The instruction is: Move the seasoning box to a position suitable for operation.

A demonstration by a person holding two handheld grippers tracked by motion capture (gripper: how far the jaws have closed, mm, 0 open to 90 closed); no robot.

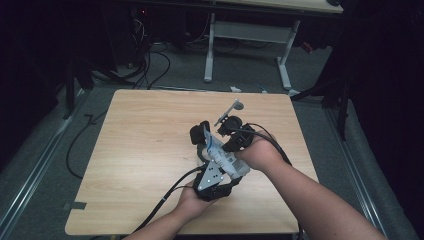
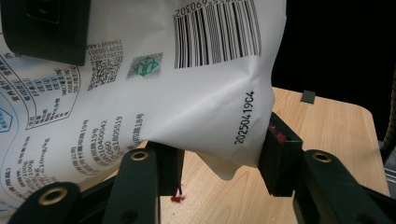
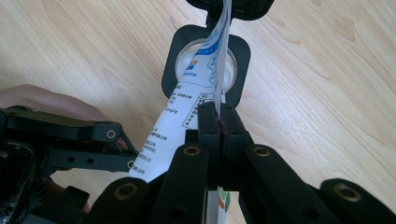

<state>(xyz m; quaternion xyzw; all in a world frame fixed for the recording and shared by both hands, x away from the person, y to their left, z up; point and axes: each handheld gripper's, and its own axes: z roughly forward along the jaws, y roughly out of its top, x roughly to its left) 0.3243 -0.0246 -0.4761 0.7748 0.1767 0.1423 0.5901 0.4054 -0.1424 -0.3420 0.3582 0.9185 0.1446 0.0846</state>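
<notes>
Bag: a white packet (image 2: 187,93) sits right in front of the left gripper's camera, held up over the desk (image 1: 145,150).
Writing: black barcode on top, a small green square mark, a QR code, and the number 20250419C4 down one edge. Other small print is too tiny to read.
Left gripper (image 2: 219,161): its fingers (image 2: 280,154) are half open, with a corner of the packet between them.
Right gripper (image 3: 218,123): its fingers (image 3: 208,126) are pinched tight on the packet's thin edge.
Black box (image 3: 205,65): open, lying on the desk under the packet, white inside.
Desk: light wood.
Room: dark, grey floor (image 1: 60,150) with cables, another desk (image 1: 280,5) behind.
Hands: both come up from below and meet in the middle.
</notes>
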